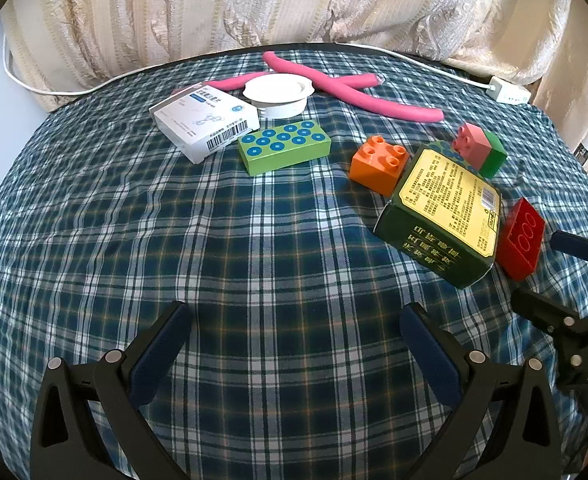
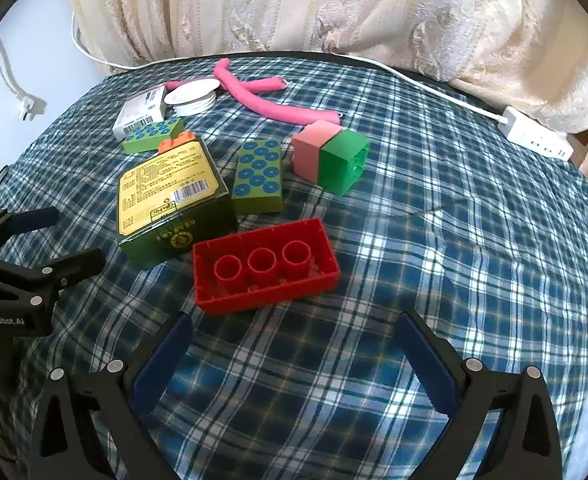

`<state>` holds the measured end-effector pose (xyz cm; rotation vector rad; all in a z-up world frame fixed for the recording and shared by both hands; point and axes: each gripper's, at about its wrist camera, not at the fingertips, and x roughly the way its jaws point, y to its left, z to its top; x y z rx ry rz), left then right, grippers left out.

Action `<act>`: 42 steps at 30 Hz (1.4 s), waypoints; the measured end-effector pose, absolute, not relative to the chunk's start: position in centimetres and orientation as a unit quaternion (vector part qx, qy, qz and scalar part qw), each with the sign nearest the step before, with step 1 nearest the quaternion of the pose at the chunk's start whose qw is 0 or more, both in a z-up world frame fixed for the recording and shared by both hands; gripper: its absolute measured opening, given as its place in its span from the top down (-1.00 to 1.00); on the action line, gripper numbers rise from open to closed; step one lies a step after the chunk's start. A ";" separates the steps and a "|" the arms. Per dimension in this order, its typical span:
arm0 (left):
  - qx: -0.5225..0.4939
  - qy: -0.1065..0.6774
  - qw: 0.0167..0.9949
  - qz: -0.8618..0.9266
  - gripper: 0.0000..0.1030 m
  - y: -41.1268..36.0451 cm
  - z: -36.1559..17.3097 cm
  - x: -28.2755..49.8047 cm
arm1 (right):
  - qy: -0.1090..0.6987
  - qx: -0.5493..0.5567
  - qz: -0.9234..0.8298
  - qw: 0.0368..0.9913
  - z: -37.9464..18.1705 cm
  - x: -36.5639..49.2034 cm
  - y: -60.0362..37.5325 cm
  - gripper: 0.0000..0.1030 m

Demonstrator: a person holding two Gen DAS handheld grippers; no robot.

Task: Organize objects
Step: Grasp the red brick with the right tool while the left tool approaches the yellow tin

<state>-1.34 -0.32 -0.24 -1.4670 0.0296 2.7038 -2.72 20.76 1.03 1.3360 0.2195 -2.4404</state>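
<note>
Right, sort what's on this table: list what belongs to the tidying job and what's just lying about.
To organize: red brick, orange brick, pink-and-green brick pair, two dotted green blocks, dark green box, white box, white lid, pink foam rods.

Lying about: power strip, its cable, curtain.

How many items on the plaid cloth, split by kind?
Plastic building bricks: 4 (orange studded brick, red hollow-side-up brick, pink brick joined to green brick)
Green blocks with blue dots: 2
Cardboard boxes: 2 (white, dark green with yellow label)
Pink foam rods: 2
White round lidded tub: 1
Total: 11
</note>
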 end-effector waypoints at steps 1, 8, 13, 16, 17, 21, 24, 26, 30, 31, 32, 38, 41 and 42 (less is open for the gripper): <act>-0.476 0.010 0.031 0.879 -1.00 -0.3 -0.2 -1.3 | 0.067 0.467 -0.864 0.178 1.2 -2.6 21.1 -1.00; -0.446 0.042 0.020 0.894 -1.00 0.5 1.4 -0.4 | 0.052 0.431 -0.882 0.185 3.3 -2.0 21.5 -1.00; -0.427 0.058 0.029 0.902 -1.00 1.4 3.2 -0.3 | 0.067 0.419 -0.886 0.188 3.9 -2.4 20.9 -1.00; -0.425 0.061 0.032 0.902 -1.00 1.6 3.6 -0.4 | 0.074 0.423 -0.883 0.192 3.5 -2.8 20.4 -1.00; -0.426 0.062 0.033 0.902 -1.00 1.7 3.7 -0.5 | 0.079 0.424 -0.882 0.190 3.3 -3.0 20.1 -1.00; -0.426 0.062 0.032 0.902 -1.00 1.8 4.0 -1.0 | 0.088 0.432 -0.878 0.188 2.6 -3.7 19.8 -0.91; -0.427 0.058 0.029 0.902 -1.00 2.0 4.1 -1.5 | 0.086 0.441 -0.874 0.187 2.2 -4.0 19.8 -0.80; -0.427 0.056 0.031 0.902 -1.00 2.1 4.3 -1.6 | 0.084 0.444 -0.872 0.189 2.0 -4.1 19.8 -0.76; -0.425 0.062 0.040 0.902 -1.00 2.7 4.6 -1.9 | 0.091 0.446 -0.869 0.191 1.7 -4.0 19.4 -0.55; -0.424 0.065 0.042 0.902 -1.00 2.9 4.7 -1.9 | 0.092 0.448 -0.869 0.190 1.6 -4.0 19.4 -0.51; -0.424 0.068 0.044 0.902 -1.00 3.2 4.7 -2.0 | 0.093 0.448 -0.869 0.189 1.5 -4.0 19.5 -0.45; -0.430 0.071 0.055 0.899 -1.00 4.0 4.6 -2.8 | 0.083 0.446 -0.872 0.185 1.7 -3.9 20.5 -0.32; -0.428 0.079 0.067 0.898 -1.00 4.8 4.6 -3.1 | 0.077 0.446 -0.874 0.179 1.7 -3.8 21.2 -0.32; -0.428 0.082 0.070 0.897 -1.00 5.0 4.6 -3.2 | 0.073 0.446 -0.874 0.178 1.8 -3.8 21.4 -0.32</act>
